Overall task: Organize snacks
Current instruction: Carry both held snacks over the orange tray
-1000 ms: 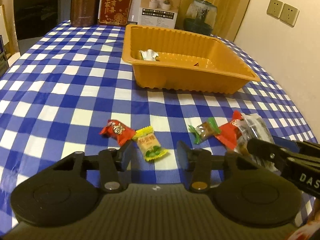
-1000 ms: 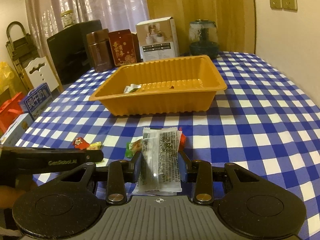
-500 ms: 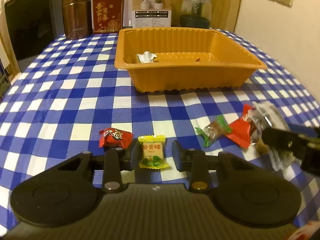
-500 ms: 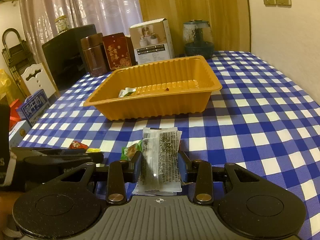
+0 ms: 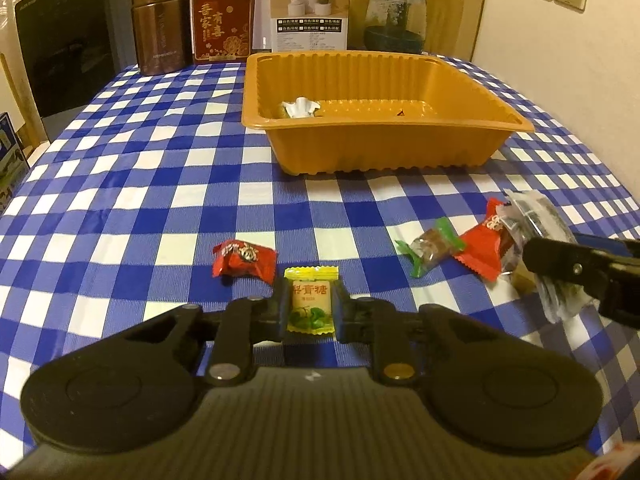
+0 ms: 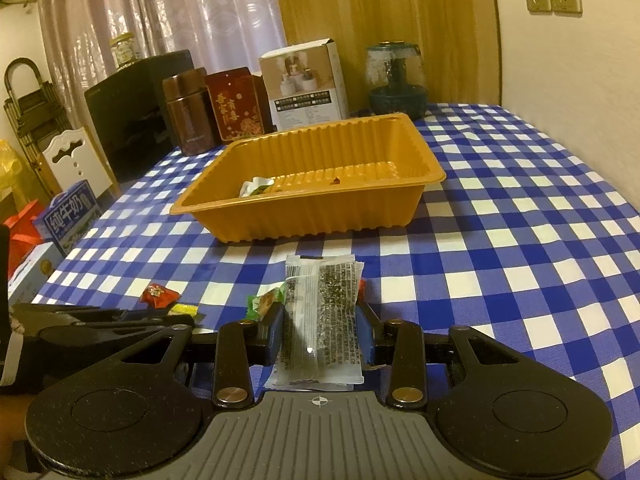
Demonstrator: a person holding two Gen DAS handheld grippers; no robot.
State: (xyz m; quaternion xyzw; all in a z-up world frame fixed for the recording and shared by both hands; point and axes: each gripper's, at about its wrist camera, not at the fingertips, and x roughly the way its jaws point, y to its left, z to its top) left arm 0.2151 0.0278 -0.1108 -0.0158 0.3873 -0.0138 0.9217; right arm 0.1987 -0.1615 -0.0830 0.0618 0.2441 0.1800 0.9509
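The left tool (image 5: 310,306) has just closed its jaws on a yellow wrapped candy (image 5: 311,303), the pads pressing both sides of the wrapper low over the blue-and-white checked surface (image 5: 120,200). Just beside it on the left lies a red wrapped candy (image 5: 244,261); to the right lie a green-ended brown candy (image 5: 434,249) and a red snack packet (image 5: 486,248). The right tool (image 6: 320,330) holds its jaws narrow on a clear packet of dark seaweed-like snack (image 6: 320,312), the packet standing lengthwise between the pads. Farther out, near the middle of the surface, sits an orange ribbed plastic tray (image 5: 380,148) holding one small white-wrapped item (image 5: 299,107) in its left corner. Behind the tray stand a brown canister (image 5: 161,24), a red gift box (image 5: 222,20), a white carton (image 5: 310,8) and a glass dome ornament (image 5: 395,14).
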